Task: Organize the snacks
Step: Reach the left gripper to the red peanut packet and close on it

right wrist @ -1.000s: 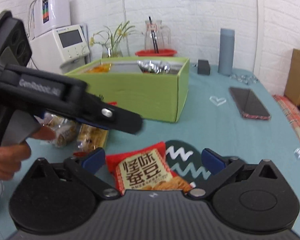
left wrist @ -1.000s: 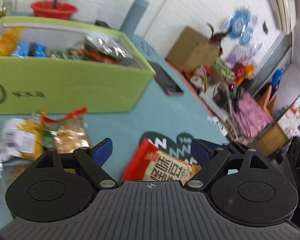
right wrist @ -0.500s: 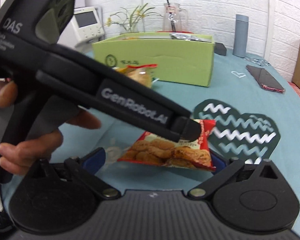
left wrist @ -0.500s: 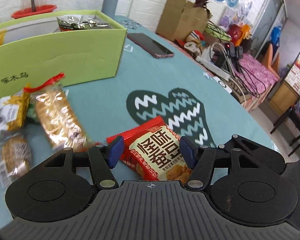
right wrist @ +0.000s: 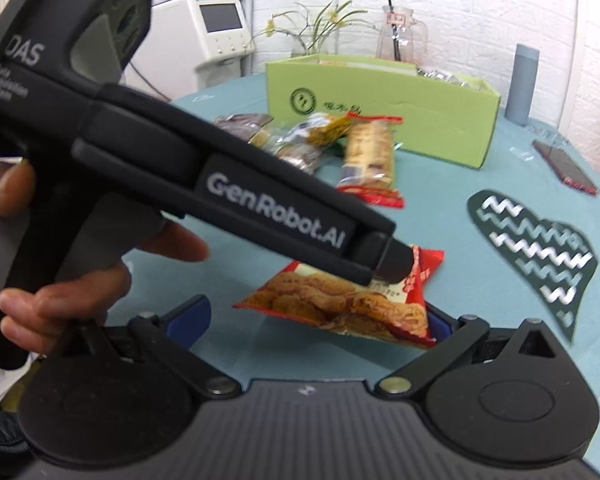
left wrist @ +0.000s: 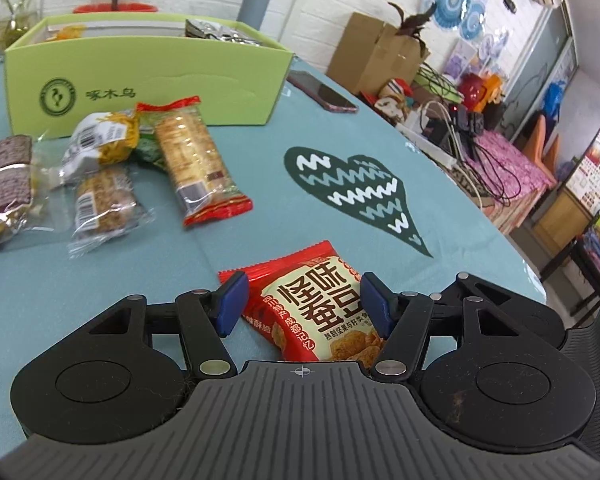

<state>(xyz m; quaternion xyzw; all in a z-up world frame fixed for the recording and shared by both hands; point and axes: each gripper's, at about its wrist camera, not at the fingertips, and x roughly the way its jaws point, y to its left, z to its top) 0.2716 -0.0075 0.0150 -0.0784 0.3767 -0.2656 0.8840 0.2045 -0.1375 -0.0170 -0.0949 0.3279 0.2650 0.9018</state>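
Grabbing red snack packet (left wrist: 320,304) with left gripper (left wrist: 300,306) | straddling it, not pinched yet | right gripper (right wrist: 312,320) gaping, idle | next: squeeze, carry to green box (left wrist: 148,76)

Teal tablecloth'd table (left wrist: 260,184) w/ dark heart print (left wrist: 356,188) carrying green box (left wrist: 148,80), clear-wrapped snack packs (left wrist: 112,168) lying just in front, red bean-snack pkt (left wrist: 320,308) near edge, phone (left wrist: 322,92) & grey bottle (right wrist: 521,84) sitting further back.

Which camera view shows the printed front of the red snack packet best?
The left wrist view: the red snack packet faces the camera between open fingers. In the right wrist view the left gripper hides part of it.
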